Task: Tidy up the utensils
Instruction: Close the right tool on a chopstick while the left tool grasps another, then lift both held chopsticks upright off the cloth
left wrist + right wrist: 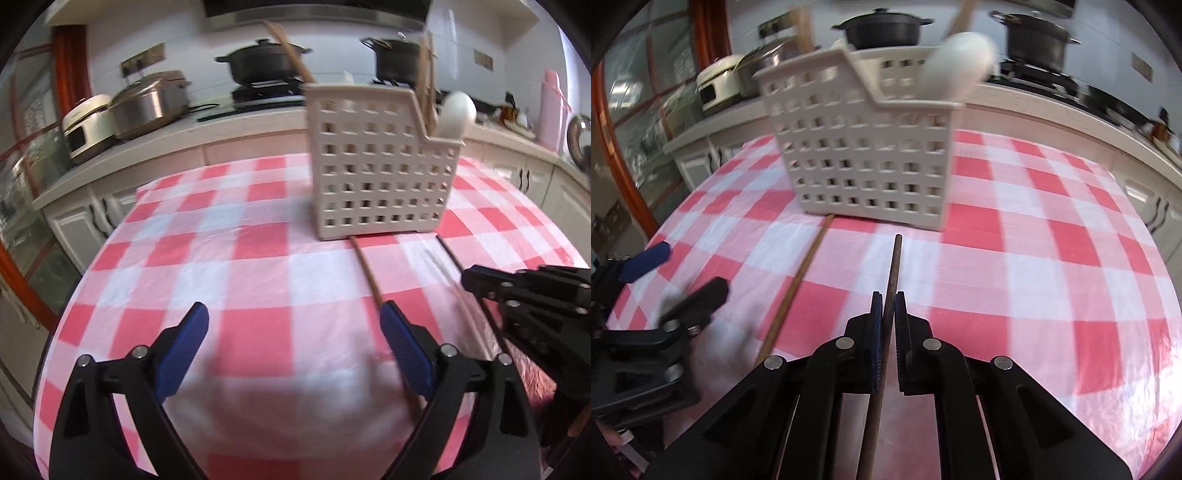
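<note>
right gripper [888, 314]: clenched on dark chopstick [893, 266], tip aimed 12 o'clock at caddy [864, 155]
left gripper [293, 332]: fingers spread, empty
loose: light chopstick [798, 280] flat on tablecloth [1052, 258], at caddy's 6 o'clock
done: chopsticks, white spoon [956, 66] already in caddy
left: apparently two sticks
</note>
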The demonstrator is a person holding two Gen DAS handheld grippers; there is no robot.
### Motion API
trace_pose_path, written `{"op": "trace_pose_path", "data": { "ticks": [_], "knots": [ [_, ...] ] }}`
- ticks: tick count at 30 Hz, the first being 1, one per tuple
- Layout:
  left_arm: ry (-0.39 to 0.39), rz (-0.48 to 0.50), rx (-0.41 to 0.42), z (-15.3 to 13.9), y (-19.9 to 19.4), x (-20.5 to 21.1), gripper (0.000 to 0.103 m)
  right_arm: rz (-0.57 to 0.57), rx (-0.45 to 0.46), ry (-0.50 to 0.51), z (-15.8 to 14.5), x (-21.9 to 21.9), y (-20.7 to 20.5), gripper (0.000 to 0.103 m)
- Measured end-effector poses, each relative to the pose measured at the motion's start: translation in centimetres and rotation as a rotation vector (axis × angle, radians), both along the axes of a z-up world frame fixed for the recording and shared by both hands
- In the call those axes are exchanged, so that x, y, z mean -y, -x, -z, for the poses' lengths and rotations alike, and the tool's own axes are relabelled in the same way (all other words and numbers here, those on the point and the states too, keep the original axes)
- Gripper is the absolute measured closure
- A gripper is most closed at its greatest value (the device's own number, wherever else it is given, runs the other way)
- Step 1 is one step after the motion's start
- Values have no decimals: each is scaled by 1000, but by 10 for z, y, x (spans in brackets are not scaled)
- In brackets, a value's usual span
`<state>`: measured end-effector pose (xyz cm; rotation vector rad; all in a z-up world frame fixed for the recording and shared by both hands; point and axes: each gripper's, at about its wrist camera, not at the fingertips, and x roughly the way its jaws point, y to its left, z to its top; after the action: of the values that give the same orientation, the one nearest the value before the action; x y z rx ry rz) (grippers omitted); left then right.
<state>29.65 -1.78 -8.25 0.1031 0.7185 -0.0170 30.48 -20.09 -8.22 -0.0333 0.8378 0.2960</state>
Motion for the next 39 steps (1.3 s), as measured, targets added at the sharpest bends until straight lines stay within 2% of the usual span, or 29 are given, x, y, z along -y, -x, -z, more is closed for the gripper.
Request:
{"op": "trace_pose_path", "data": {
  "ticks": [4, 7, 11, 13, 15, 19, 27, 39],
  "knots": [
    [2, 34, -67, 8, -22, 21, 23, 23, 12, -21, -3, 19, 5, 97],
    [-1, 41, -104, 13, -39, 31, 32, 31, 18, -35, -4, 28, 9, 97],
    [-5, 55, -166, 21, -57, 45, 51, 32, 25, -48, -6, 36, 13, 97],
    [-6, 70, -189, 25, -62, 51, 64, 35, 27, -53, -6, 39, 14, 97],
    [-6, 88, -192, 25, -62, 56, 78, 38, 28, -57, -6, 41, 15, 97],
    [-10, 111, -194, 26, -60, 62, 94, 42, 29, -62, -5, 42, 16, 97],
    [39, 104, -166, 22, -50, 49, 97, 42, 58, -57, -12, 38, 22, 97],
    [105, 76, -23, -23, -1, 19, 97, 45, 138, -70, -40, 25, 41, 97]
  ]
}}
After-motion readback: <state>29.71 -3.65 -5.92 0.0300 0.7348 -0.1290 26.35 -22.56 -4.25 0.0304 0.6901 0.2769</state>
